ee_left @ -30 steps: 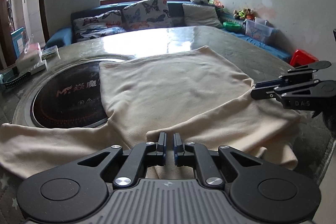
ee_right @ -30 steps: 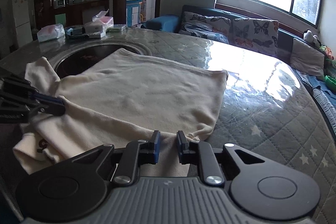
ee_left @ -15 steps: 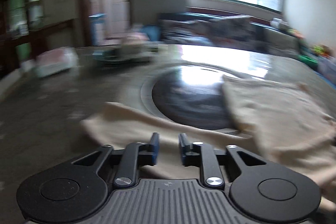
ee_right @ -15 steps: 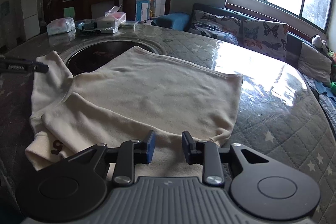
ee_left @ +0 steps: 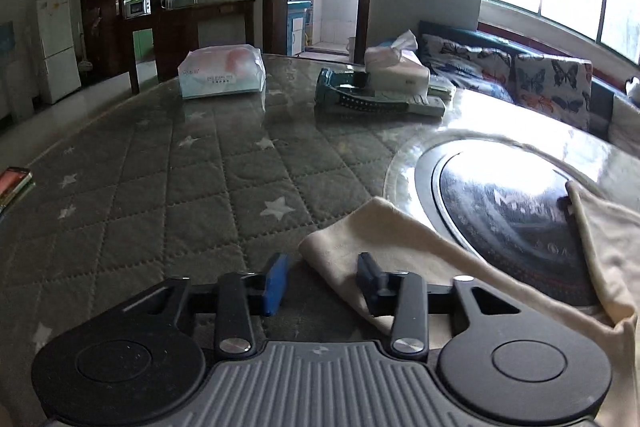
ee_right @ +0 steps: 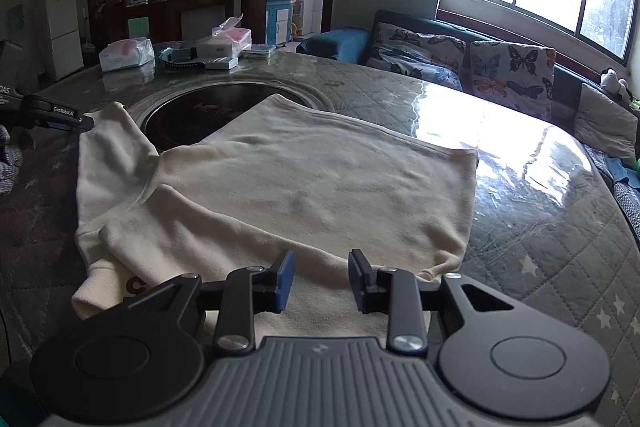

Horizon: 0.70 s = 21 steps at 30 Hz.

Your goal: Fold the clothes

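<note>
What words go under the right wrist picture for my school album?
Open right tongs hover above a half-folded cream sweatshirt on the quilted round table, left tongs by its sleeve.

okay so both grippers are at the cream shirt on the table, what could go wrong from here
1. The left gripper has open jaws at the sleeve tip, with only the edge between them; closing now may miss it.
2. The right gripper stands open over stacked layers of the cream shirt; it could pinch only the top one, undoing the fold.
</note>
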{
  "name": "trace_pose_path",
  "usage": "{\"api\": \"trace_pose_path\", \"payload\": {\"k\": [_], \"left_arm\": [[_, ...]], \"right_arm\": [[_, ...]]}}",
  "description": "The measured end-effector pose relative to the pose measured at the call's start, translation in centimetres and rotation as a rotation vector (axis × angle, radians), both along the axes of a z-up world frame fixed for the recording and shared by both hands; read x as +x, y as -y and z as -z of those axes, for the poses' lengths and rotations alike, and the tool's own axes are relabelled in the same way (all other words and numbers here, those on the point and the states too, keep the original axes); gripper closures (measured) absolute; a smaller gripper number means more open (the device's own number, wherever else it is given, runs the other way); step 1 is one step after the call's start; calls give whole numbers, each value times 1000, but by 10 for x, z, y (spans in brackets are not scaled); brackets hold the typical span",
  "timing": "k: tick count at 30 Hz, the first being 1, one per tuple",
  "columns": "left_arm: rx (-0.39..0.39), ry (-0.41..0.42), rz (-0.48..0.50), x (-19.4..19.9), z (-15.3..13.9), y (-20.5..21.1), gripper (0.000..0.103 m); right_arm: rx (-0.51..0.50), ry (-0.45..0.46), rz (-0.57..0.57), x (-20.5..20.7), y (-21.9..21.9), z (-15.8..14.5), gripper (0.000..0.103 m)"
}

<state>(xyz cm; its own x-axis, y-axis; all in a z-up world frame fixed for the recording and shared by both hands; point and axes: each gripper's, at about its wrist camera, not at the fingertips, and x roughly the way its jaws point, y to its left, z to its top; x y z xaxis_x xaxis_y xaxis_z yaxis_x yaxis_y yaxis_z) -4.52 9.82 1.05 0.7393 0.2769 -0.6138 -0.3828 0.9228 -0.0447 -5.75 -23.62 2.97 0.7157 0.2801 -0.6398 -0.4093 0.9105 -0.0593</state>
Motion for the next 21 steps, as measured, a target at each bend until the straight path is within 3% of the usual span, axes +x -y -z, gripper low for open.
{"api": "trace_pose_path", "payload": {"k": [1,2,4,8,14,18,21], "left_arm": [[-7,6,0,0,0,0,77],[-15,10,4,0,0,0,92],[-24,26,12,-3,-3,2,97],[-42,99,90,-16,-24,22,98],[-73,221,399,-44,-65,103,98],[-104,231,600,-52,-71,161,98],[-84,221,712,-58,-63,200,98]], "right_arm": [[2,1,2,-1,1,0,73],[4,1,3,-1,1,0,73],[10,2,7,-3,2,0,73],[25,13,15,-8,6,-3,73],[81,18,27,-10,13,-8,73],[122,25,35,-12,18,-12,73],[131,29,46,-15,23,-13,74]]}}
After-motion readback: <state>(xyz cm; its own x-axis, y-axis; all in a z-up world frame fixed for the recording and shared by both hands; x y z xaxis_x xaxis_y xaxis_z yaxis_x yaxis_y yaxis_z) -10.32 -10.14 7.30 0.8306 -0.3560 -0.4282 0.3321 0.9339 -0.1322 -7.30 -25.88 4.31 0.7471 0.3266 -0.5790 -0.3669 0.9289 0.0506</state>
